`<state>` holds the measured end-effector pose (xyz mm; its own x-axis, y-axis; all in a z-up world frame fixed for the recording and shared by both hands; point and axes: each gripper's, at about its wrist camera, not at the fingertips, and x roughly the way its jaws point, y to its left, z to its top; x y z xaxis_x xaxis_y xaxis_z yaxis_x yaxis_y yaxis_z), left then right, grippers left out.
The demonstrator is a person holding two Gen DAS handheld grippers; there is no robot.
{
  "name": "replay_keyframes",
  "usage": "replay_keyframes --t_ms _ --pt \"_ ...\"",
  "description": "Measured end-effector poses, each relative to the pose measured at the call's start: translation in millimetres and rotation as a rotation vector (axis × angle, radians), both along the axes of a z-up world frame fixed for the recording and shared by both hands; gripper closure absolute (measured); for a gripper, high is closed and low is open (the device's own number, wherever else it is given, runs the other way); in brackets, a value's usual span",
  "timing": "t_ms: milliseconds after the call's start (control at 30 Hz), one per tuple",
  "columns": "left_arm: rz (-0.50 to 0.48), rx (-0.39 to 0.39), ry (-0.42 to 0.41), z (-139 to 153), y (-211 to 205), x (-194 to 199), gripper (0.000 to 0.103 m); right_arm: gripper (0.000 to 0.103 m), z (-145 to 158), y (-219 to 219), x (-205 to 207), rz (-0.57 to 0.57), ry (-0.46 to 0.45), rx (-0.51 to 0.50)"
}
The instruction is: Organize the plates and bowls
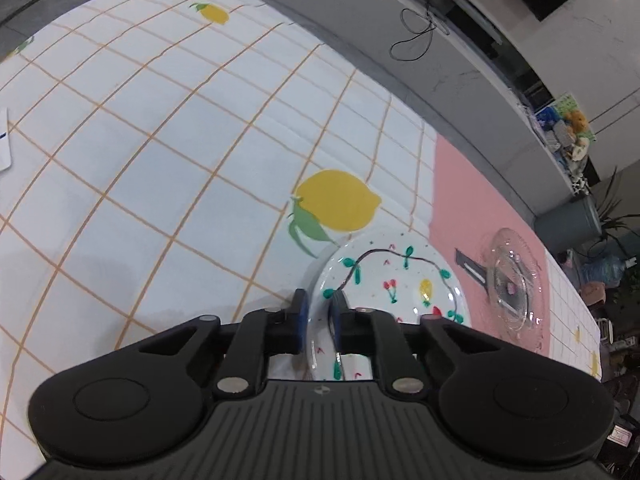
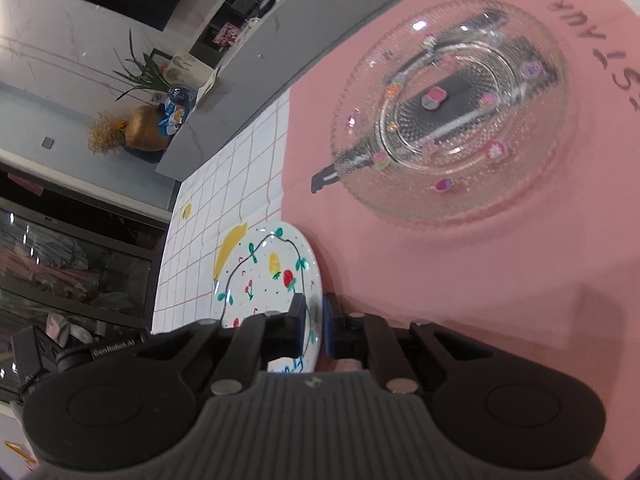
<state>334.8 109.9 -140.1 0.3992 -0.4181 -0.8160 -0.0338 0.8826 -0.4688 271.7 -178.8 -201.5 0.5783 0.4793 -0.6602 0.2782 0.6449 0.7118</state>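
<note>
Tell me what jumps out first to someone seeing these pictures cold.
First, the painted plate, white with cherries, a strawberry and green leaves: the left gripper and the right gripper each pinch its rim from opposite sides. Next, the clear glass plate dotted with pastel stickers, resting on the pink mat beyond it. Big yellow lemons mark the checked tablecloth.

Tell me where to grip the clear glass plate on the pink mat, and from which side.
Take the glass plate by its thin outer rim, best the edge nearest the painted plate, coming in low from the side. It lies flat on the pink mat, so only the rim gives purchase. Both tongs, left and right, already clamp the painted plate's rim.
</note>
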Motion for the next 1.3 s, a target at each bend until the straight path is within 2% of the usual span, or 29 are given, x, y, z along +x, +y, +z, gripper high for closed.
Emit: replay_keyframes --t_ms 300,567,800,1033,1300 --pt "-0.034 0.034 0.003 5.8 -4.1 -4.0 0.091 0.101 2.5 -3.7 -6.1 -0.013 0.019 0.043" --pt "-0.043 -0.047 0.023 14.3 -0.6 -12.3 0.091 0.102 20.3 -12.2 -18.5 -0.029 0.021 0.085" --pt "-0.064 -0.098 -0.035 45.5 -11.9 -29.6 0.091 0.101 46.5 -23.8 -43.7 -0.052 -0.001 0.063" --pt "-0.141 -0.1 -0.116 77.6 -42.5 -58.4 0.091 0.1 70.5 -45.3 -86.5 -0.098 -0.043 0.059" --pt "-0.242 -0.122 -0.181 103.7 -91.1 -101.6 0.091 0.1 96.4 -85.2 -158.6 -0.207 -0.1 0.068"
